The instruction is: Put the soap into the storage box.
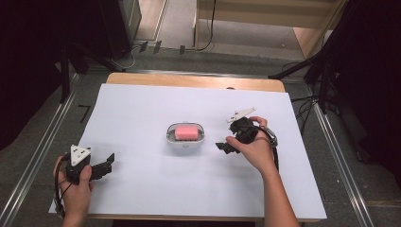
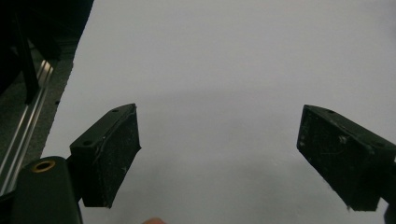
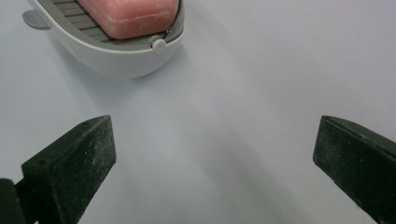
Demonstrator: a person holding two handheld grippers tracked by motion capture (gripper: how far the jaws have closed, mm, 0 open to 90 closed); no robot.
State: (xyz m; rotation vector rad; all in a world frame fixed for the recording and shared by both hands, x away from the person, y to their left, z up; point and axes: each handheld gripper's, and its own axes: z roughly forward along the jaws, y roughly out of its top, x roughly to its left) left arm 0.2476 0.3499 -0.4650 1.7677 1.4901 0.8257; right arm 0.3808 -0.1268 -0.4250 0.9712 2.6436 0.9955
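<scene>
**Right gripper approaching the soap dish, left gripper parked**

The soap dish (image 1: 186, 137) sits near the middle of the table (image 1: 142, 109), on the white sheet that covers it. It is a light grey oval tray with a slatted insert. A pink bar of soap (image 1: 186, 132) lies flat on the slats, inside the rim.

The right gripper (image 1: 226, 146) is held just to the right of the dish, low over the table and angled toward it. Its fingers (image 3: 74, 165) are spread wide with nothing between them. In the right gripper view, the near edge of the dish (image 3: 121, 58) and the soap (image 3: 128, 16) lie ahead of the fingers and to one side, not yet between them. This placement suggests an approach to the dish or the soap, with the fingers opened in advance to clear the rim.

The left gripper (image 1: 109, 162) rests at the near left corner of the table, well apart from the dish. Its fingers (image 2: 107, 156) are also spread and empty, and point over bare white sheet. It appears to be kept out of the working area so that the right gripper has free access.
</scene>
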